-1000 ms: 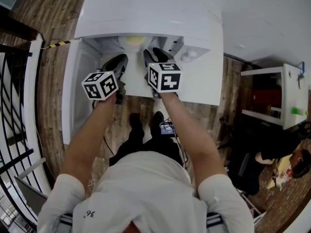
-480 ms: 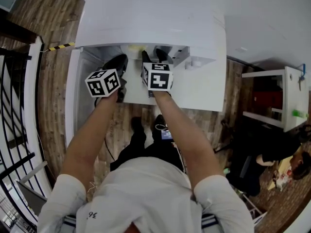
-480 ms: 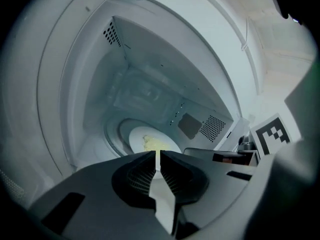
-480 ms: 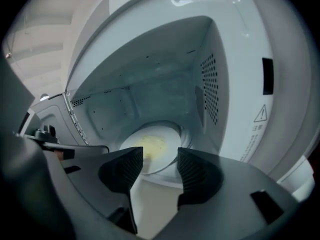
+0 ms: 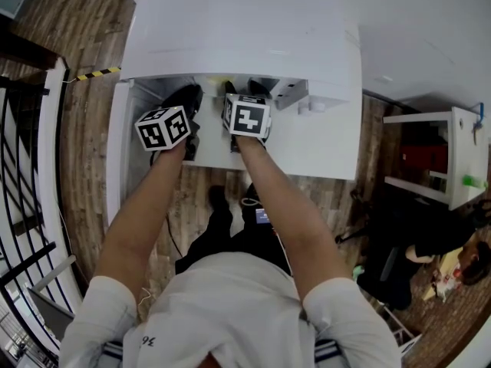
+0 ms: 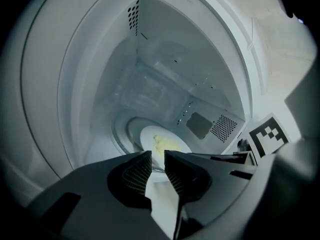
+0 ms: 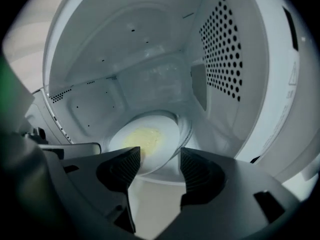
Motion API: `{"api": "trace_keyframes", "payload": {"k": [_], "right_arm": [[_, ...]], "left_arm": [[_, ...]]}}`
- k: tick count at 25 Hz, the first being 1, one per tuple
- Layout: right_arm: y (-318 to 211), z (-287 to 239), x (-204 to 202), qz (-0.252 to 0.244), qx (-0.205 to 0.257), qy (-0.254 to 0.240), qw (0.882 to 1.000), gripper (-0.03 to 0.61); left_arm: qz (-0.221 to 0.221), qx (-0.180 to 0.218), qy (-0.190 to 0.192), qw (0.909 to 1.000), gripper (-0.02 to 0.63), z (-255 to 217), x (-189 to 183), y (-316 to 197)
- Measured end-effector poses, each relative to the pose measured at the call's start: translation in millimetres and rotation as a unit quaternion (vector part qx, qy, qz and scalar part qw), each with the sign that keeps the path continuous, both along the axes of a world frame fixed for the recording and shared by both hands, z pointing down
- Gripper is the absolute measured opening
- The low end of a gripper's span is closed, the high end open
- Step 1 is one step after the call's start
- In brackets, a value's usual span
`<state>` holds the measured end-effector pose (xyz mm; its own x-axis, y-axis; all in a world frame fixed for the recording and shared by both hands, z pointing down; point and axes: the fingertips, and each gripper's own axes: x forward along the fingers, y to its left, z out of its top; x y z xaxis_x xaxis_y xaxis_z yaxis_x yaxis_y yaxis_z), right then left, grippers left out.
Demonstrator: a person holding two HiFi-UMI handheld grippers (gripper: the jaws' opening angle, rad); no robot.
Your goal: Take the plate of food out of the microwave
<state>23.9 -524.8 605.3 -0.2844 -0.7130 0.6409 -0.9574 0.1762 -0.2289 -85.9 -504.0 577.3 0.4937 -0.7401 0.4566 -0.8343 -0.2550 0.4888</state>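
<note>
Overhead, the left gripper [image 5: 186, 100] and right gripper [image 5: 244, 90] reach into the open white box-shaped microwave [image 5: 245, 37]. Left gripper view: its black jaws, just opening, stand narrowly apart on nothing; the round white plate of yellow food [image 6: 165, 145] lies on the glass turntable [image 6: 121, 133] just beyond. Right gripper view: jaws just opened wide, the plate's near edge untouched in the gap.

Only "36" reads, on the white shirt [image 5: 230, 305].

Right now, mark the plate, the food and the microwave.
plate [image 7: 166, 130]: right gripper view, bare white part right of the food.
food [image 7: 142, 139]: right gripper view, middle of the yellow patch.
microwave [image 5: 245, 37]: head view, its white top.
</note>
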Motion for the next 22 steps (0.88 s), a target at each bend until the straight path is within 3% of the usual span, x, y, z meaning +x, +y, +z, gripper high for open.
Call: {"api": "trace_keyframes", "payload": {"k": [13, 22], "right_arm": [[5.8, -0.7, 3.1, -0.012, -0.028, -0.004, 1.0, 0.22], [10.7, -6.9, 11.9, -0.01, -0.032, -0.011, 0.999, 0.121]], "left_arm": [[0.013, -0.017, 0.017, 0.9996, 0.063, 13.7, 3.3, 8.1], [0.018, -0.032, 0.049, 0.9981, 0.063, 17.7, 6.8, 17.2]]}}
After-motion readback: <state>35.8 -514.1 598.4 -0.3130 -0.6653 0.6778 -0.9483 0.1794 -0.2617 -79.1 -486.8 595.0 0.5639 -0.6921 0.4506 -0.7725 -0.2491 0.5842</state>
